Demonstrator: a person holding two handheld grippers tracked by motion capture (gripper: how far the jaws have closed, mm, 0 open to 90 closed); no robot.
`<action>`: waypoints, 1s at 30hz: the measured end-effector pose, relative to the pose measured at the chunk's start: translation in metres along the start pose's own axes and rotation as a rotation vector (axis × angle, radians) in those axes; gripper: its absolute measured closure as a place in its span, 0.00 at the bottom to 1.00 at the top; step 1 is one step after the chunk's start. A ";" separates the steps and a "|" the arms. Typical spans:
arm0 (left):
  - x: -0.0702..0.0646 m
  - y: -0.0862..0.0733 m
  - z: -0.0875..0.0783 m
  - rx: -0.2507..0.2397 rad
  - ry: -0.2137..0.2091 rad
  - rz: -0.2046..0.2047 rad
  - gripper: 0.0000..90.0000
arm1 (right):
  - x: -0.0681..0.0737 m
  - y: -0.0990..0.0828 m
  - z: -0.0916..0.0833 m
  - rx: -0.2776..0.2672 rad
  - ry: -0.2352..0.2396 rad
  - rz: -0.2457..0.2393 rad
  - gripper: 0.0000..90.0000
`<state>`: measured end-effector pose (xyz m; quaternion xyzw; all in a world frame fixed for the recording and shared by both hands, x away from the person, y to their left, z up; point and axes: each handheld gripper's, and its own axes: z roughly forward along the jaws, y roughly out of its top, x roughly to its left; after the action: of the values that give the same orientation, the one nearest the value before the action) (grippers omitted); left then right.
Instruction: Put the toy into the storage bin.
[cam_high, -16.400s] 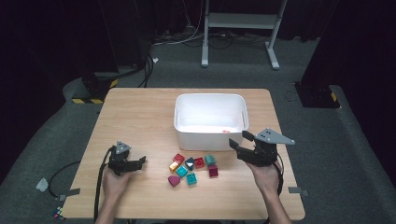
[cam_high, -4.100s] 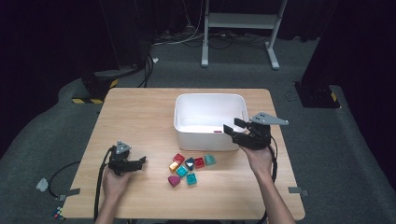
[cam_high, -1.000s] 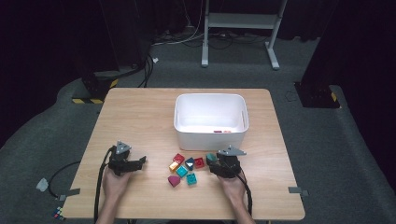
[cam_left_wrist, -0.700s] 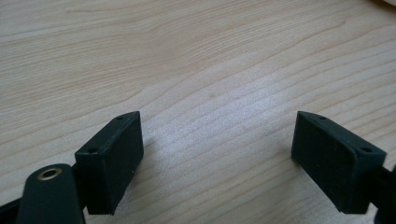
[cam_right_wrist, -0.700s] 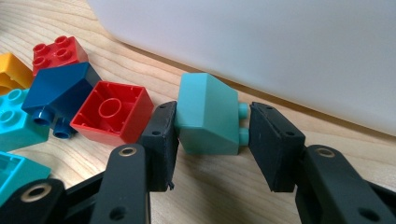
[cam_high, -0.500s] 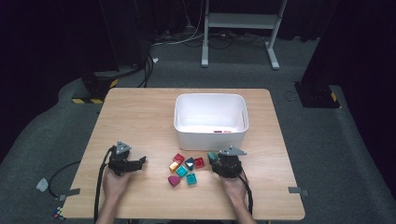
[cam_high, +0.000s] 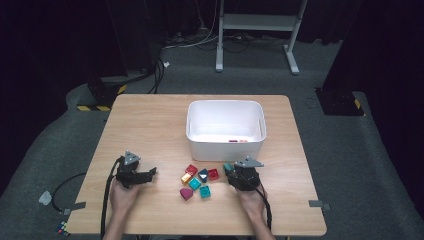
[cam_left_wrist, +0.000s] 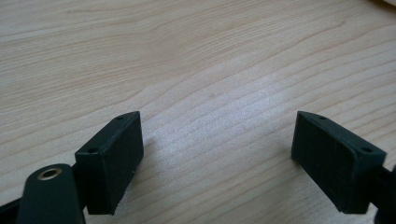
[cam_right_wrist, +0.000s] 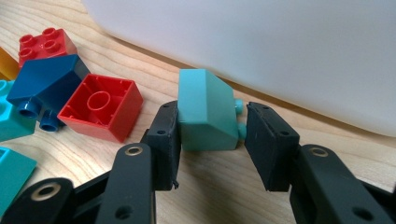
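Right gripper (cam_right_wrist: 212, 140) has its 2 black jaws around a teal sloped brick (cam_right_wrist: 205, 112); they have just been closing. One pad lies against the brick's flat side, the other sits at its studs, and whether that pad presses yet I cannot tell. The brick rests on the wooden table (cam_high: 150, 120), just beside the wall of the white bin (cam_high: 225, 127), at the right end of a loose cluster of bricks.

Pale wood grain runs across the table, which stands on grey carpet in a dark room, with a white metal stand (cam_high: 257, 35) and cables on the floor beyond it. In the high view the bin sits near the table's middle, with small red pieces (cam_high: 237, 141) on its floor.

Both forearms come in from the near edge. The right hand (cam_high: 250, 197) rests low, its gripper pointing toward the bin. The left hand (cam_high: 122, 195) lies well apart from the bricks, its gripper turned toward the cluster.

Left gripper (cam_left_wrist: 215, 154) stands wide open over bare wood, holding nothing.

Near the right gripper lie an upturned red brick (cam_right_wrist: 100, 107), a dark blue sloped brick (cam_right_wrist: 44, 88) and a second red brick (cam_right_wrist: 44, 44), studs up.
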<state>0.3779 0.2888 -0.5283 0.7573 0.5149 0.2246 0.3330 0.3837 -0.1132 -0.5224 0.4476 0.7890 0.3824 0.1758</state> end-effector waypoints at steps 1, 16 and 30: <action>0.000 0.000 0.000 0.000 0.000 0.000 0.19 | 0.000 0.000 0.000 0.005 0.000 0.002 0.62; 0.000 0.000 0.000 -0.001 0.000 -0.002 0.19 | 0.001 -0.002 -0.002 0.012 -0.026 -0.049 0.70; 0.000 0.000 0.000 0.001 -0.001 0.001 0.19 | 0.002 -0.002 -0.015 -0.016 -0.025 -0.075 0.70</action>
<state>0.3780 0.2889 -0.5283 0.7577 0.5146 0.2243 0.3328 0.3722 -0.1188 -0.5139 0.4209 0.8000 0.3761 0.2033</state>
